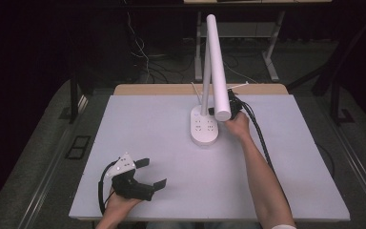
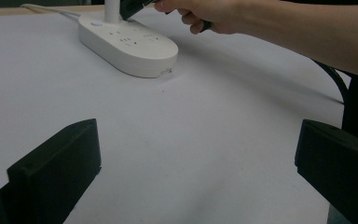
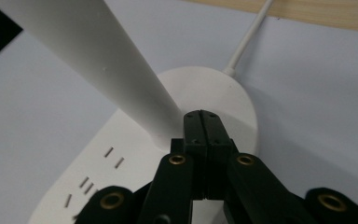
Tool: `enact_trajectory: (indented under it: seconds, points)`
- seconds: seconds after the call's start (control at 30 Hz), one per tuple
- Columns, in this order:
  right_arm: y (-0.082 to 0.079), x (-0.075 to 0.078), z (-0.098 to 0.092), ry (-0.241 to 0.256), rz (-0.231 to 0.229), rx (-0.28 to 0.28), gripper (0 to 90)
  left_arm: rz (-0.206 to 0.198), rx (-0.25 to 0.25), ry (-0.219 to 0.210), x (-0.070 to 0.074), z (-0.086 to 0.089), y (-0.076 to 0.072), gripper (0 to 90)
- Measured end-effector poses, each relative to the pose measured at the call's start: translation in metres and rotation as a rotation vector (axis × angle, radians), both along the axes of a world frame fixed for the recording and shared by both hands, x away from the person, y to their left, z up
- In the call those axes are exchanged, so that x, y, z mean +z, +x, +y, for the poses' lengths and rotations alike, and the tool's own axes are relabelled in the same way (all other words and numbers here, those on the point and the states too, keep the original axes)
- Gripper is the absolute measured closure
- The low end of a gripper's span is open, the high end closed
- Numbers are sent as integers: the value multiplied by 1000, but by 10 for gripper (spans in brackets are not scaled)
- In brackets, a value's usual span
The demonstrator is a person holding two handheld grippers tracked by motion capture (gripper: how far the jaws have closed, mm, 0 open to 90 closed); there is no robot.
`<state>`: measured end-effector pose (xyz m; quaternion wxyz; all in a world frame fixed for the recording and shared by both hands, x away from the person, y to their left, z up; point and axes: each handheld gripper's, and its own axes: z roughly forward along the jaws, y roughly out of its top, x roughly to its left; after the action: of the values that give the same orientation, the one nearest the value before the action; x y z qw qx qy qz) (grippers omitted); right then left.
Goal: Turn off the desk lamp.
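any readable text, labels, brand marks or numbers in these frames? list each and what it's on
None can be read.
Lamp base: socket slots and a round button on top, but no words or numbers in any view.
Lamp head: plain white, no marking.
Left gripper, jaws open, and right gripper, jaws shut at the lamp's stem: black parts and brass screws, no lettering.
Table: plain surface, no print.
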<state>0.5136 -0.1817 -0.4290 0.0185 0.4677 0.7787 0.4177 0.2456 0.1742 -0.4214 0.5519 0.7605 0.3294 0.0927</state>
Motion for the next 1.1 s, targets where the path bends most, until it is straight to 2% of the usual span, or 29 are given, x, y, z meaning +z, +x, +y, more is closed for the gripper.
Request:
enact_trajectory:
  seconds: [0.03, 0.1, 0.2, 0.47, 0.67, 0.9, 1.1]
  points:
    - [0, -1, -2, 23, 6, -11, 900, 0, 1, -3, 0, 0, 0, 0]
    - [0, -1, -2, 30, 8, -15, 900, 3, 5, -4, 0, 1, 0, 0]
    - [0, 0, 0, 11, 5, -12, 900, 0, 7, -6, 0, 1, 0, 0]
    - [0, 0, -1, 5, 0, -8, 900, 0, 6, -5, 0, 1, 0, 0]
    - [-2, -2, -3, 22, -11, 1, 900, 0, 10, -8, 0, 2, 0, 0]
    - [-4, -1, 2, -14, -25, -7, 900, -2, 1, -4, 0, 0, -1, 0]
    - [-3, 0, 0, -14, -20, 1, 900, 4, 6, -7, 0, 1, 1, 0]
